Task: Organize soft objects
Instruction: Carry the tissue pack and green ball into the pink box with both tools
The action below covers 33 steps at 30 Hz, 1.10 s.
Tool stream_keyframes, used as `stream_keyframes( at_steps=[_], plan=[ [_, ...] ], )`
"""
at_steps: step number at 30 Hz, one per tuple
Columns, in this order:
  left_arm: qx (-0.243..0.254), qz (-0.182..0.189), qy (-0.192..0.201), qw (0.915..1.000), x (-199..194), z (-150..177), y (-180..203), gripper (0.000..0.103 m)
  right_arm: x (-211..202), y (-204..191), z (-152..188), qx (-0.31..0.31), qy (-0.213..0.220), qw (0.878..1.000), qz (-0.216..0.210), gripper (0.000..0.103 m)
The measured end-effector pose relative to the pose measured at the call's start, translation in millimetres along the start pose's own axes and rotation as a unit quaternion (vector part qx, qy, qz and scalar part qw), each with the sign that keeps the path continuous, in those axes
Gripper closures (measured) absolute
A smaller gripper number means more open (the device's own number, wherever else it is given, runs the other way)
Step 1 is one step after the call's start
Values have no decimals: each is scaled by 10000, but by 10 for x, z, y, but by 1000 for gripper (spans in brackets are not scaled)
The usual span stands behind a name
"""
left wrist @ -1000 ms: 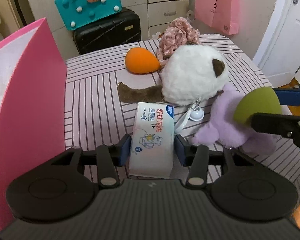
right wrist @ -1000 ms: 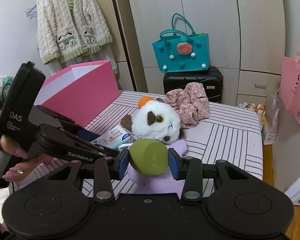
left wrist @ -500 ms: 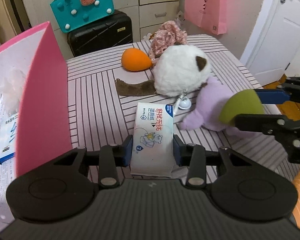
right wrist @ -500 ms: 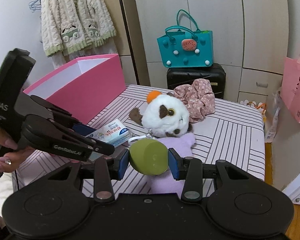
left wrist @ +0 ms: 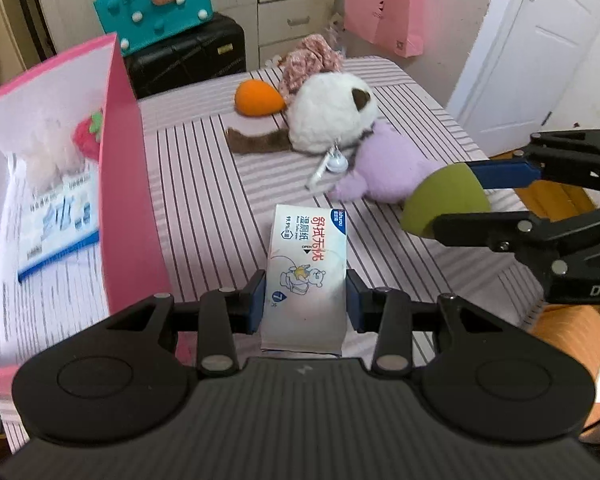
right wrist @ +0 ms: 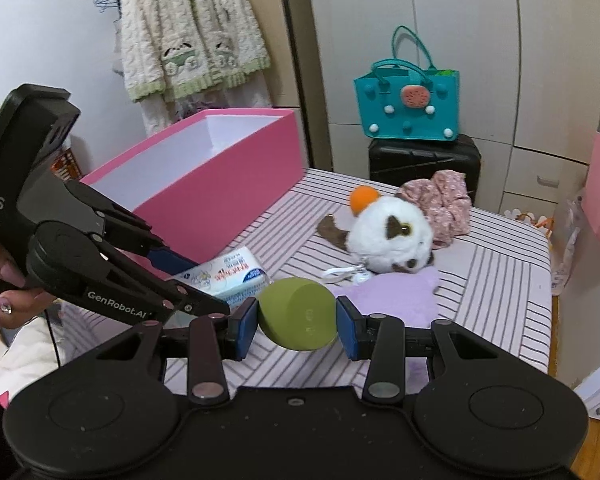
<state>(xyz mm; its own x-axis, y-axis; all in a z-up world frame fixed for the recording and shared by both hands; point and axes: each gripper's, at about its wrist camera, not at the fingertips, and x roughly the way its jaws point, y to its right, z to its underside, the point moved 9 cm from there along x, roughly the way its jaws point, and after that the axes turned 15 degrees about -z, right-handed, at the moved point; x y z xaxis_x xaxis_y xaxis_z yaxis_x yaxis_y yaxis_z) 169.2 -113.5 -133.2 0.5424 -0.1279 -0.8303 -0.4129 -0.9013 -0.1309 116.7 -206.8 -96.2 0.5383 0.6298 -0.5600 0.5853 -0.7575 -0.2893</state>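
Wet-wipe pack (left wrist: pixel 306 270), lower end hidden by the left claw (left wrist: pixel 306 300) clamped on it; green sponge (right wrist: pixel 298 314) gripped in right claw (right wrist: pixel 297 322); both now raised, pink box (left wrist: pixel 128 184) interior newly visible.

"GenRobot.AI", "DAS" on left gripper (right wrist: pixel 204 280); "7" on wipes pack (left wrist: pixel 306 276).

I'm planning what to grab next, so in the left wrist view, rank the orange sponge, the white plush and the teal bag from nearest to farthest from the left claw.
1. White plush, mid-table, right of centre.
2. Orange sponge, just behind the plush, to its left.
3. Teal bag, off the table, on the black suitcase at the back.
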Motion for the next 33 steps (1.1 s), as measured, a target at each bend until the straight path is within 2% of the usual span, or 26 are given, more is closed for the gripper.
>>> stream_keyframes(
  at_steps=[3,10,19,25,33],
  plan=[
    [-57,-39,4,10000,-61,95,-48,64,-10,-129,4,-81,-60,9999,-110,56],
    [-382,122,-85,9992,-242,325,-217,64,43,-448,55,-289,-420,9980,-364,56],
    [-452,413,-62,9981,-773,518,-457,64,42,-822,21,-286,-569,9946,-820,56],
    [-636,355,17,9973,-1114,581,-713,64,122,-1098,-101,-547,-608,9907,-1083,56],
    [-959,0,367,9947,-1417,587,-1147,64,267,-1365,-352,-738,-694,9840,-1466,56]
  ],
)
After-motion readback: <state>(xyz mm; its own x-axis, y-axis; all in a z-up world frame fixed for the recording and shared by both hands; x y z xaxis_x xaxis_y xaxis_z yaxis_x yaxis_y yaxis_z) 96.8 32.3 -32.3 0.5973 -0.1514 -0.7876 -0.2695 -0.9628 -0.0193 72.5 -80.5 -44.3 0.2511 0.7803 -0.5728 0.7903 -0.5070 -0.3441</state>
